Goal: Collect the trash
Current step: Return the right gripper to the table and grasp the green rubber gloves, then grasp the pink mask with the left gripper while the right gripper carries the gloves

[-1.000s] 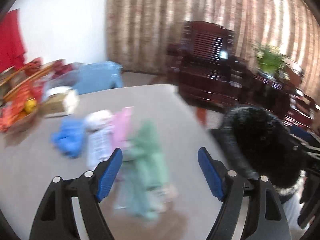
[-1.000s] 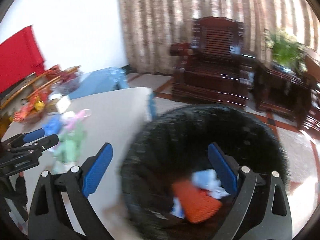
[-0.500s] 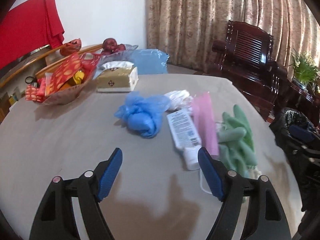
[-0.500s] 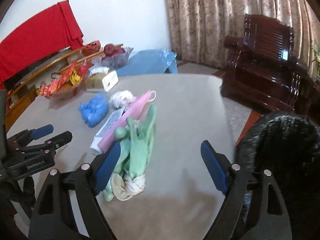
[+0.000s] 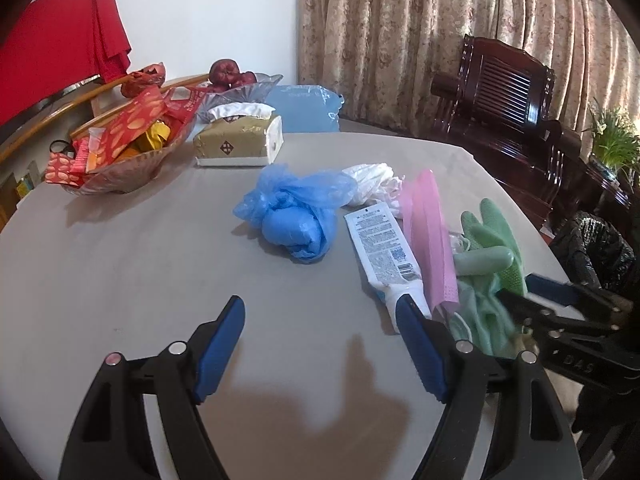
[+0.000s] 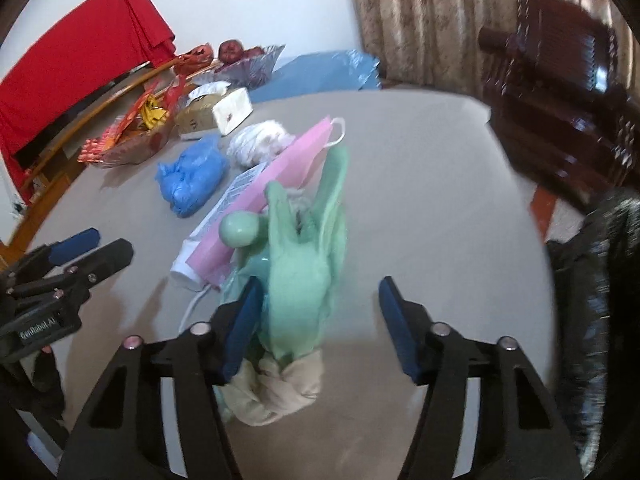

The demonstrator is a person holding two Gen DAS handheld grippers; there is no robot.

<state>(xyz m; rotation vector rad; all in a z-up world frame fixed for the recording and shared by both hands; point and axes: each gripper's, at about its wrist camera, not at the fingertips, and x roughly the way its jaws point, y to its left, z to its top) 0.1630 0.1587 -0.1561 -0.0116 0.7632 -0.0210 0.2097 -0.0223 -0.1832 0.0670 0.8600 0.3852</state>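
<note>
Left wrist view: left gripper (image 5: 320, 344) hangs over bare counter (image 5: 140, 264), jaws wide apart, nothing between. Trash lies ahead in a row — blue bag (image 5: 296, 212), white wad (image 5: 372, 182), tube (image 5: 386, 254), pink mask (image 5: 430, 236), green glove (image 5: 486, 256). Black bin (image 5: 596, 252) off the counter's right edge.

Right wrist view: right gripper (image 6: 316, 318) low over the green glove (image 6: 300, 276), jaws closing w/ the glove between them — left pad touching it, right pad not. Left gripper (image 6: 76, 254) at far left.
</note>
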